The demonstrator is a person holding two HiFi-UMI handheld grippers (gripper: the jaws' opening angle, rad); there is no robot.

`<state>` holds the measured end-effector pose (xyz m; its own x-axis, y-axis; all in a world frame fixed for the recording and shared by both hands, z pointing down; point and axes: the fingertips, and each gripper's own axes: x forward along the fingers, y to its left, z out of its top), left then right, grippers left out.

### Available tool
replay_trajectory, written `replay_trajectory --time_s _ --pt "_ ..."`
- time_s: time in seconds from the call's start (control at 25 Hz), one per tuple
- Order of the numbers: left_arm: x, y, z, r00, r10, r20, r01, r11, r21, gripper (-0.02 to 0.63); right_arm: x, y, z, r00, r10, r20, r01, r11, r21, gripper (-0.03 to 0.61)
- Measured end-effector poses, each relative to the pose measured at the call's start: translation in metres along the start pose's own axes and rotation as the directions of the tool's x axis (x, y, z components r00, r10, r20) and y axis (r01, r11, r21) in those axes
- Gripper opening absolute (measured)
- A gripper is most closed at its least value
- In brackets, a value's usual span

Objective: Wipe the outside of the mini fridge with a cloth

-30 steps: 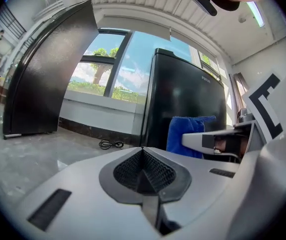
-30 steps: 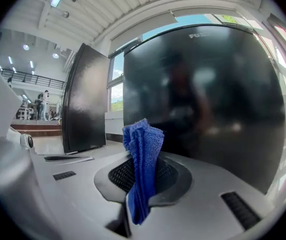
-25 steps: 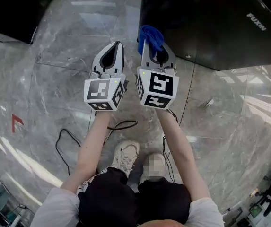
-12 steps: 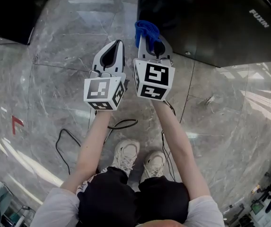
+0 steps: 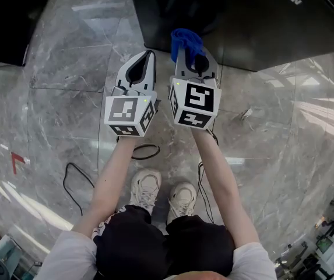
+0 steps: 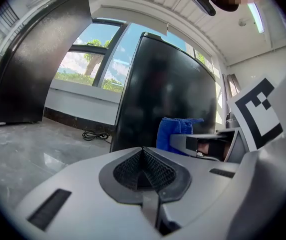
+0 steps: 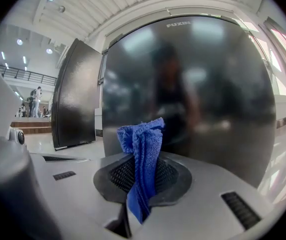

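I'm looking down on a grey marble floor [image 5: 56, 80], with the black mini fridge [image 5: 254, 28] standing just ahead. In the head view, the right gripper [image 5: 194, 60] is carrying the blue cloth [image 5: 185, 41] close to the fridge's front. The left gripper view is showing the left gripper [image 6: 143, 156] clenched on nothing. The right gripper view is showing jaws clamping the cloth, with the fridge face filling the frame. I judge I'm approaching; next I'd press the cloth to the panel and sweep.
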<state>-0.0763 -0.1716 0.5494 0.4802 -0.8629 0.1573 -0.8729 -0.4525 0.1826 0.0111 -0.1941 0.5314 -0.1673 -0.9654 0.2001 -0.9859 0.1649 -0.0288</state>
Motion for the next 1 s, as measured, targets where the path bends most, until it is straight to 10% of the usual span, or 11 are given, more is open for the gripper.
replay_trajectory --time_s 0.6,1.0 --pt "0.038 -0.097 -0.013 0.993 -0.117 -0.018 0.118 0.993 0.018 0.005 -0.054 -0.136 -0.007 0.981 -0.196 0.002 0.196 0.981 0.014 0.064" --pt "0.054 -0.148 -0.031 0.979 -0.195 -0.059 0.198 0.979 0.047 0.005 -0.090 -0.256 -0.015 0.905 -0.425 -0.008 0.424 0.901 0.089 0.064"
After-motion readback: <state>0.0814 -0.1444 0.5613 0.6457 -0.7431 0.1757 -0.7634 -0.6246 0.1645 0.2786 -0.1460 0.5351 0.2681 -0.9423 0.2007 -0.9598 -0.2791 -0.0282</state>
